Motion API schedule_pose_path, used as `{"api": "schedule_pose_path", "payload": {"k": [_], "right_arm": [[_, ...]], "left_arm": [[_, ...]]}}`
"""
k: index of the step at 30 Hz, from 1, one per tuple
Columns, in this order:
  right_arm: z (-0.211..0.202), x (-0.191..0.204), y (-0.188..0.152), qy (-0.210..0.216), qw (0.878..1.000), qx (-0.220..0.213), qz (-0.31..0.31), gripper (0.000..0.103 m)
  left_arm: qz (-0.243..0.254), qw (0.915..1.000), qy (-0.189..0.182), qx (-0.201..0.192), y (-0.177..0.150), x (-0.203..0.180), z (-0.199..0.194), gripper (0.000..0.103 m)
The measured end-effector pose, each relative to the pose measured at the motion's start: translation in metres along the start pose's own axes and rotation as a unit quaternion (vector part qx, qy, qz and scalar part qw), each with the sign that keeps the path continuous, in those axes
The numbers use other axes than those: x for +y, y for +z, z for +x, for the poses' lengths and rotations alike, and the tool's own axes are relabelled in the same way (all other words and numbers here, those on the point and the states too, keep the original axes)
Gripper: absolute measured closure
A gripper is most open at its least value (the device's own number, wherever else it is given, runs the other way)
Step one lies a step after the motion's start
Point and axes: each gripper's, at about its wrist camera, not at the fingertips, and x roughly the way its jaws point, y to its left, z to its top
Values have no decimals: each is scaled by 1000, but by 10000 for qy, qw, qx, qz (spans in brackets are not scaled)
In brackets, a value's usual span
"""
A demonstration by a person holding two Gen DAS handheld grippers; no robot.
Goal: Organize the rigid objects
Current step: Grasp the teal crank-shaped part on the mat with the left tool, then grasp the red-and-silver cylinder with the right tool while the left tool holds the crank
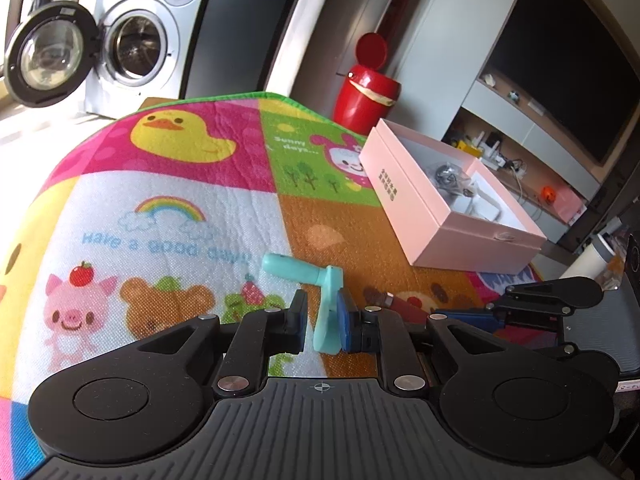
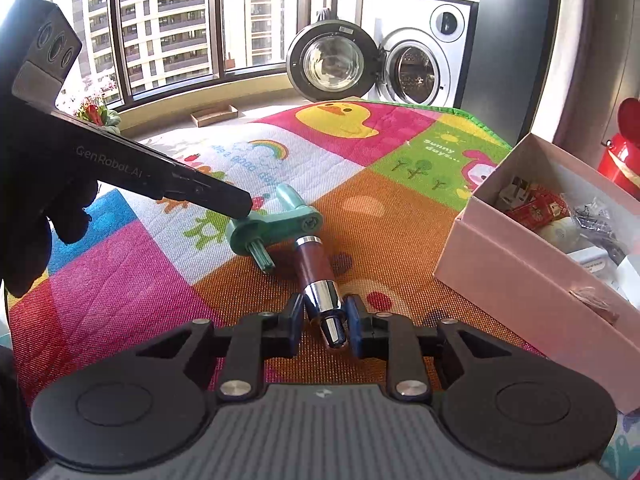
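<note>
A teal plastic crank handle (image 1: 320, 292) lies on the colourful mat. My left gripper (image 1: 322, 324) has its jaws around the crank's flat disc end, the right pad touching it and a gap at the left pad. In the right wrist view the crank (image 2: 276, 224) lies under the left gripper's tip. A wood-and-chrome cylinder (image 2: 318, 276) lies on the orange patch. My right gripper (image 2: 324, 320) has its pads close on both sides of the chrome end. An open pink box (image 1: 452, 196) holding small items stands to the right; it also shows in the right wrist view (image 2: 532, 276).
The cartoon mat (image 1: 168, 200) covers the surface. A red bin (image 1: 366, 92) stands beyond the box. A washing machine (image 2: 416, 56) with its door open is at the back. A TV unit (image 1: 560, 92) is at the far right.
</note>
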Motion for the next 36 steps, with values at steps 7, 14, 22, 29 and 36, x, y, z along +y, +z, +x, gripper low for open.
{"api": "schedule_pose_path", "payload": {"k": [7,14,22,29,36], "right_arm": [[-29,-40,-32,-876,9959,184,104,78],[-26,-70,-44,-2072,9752,68,773,32],[-26,-102,-54,-1677,9597,-40,2255,11],[-14,-89,-49,-1798,9575,135,2251,0],[-13,-83,-48,-1912,9531,82,2344,0]], "left_arm": [[253,9994,221,117,0,-16,27,85],[630,9976,251,158,-8,-38,41,82],[1089,9938,145,173,-23,-67,42,82],[1095,9933,375,-3,-29,-75,46,81],[1039,9934,479,41,-29,-79,45,81]]}}
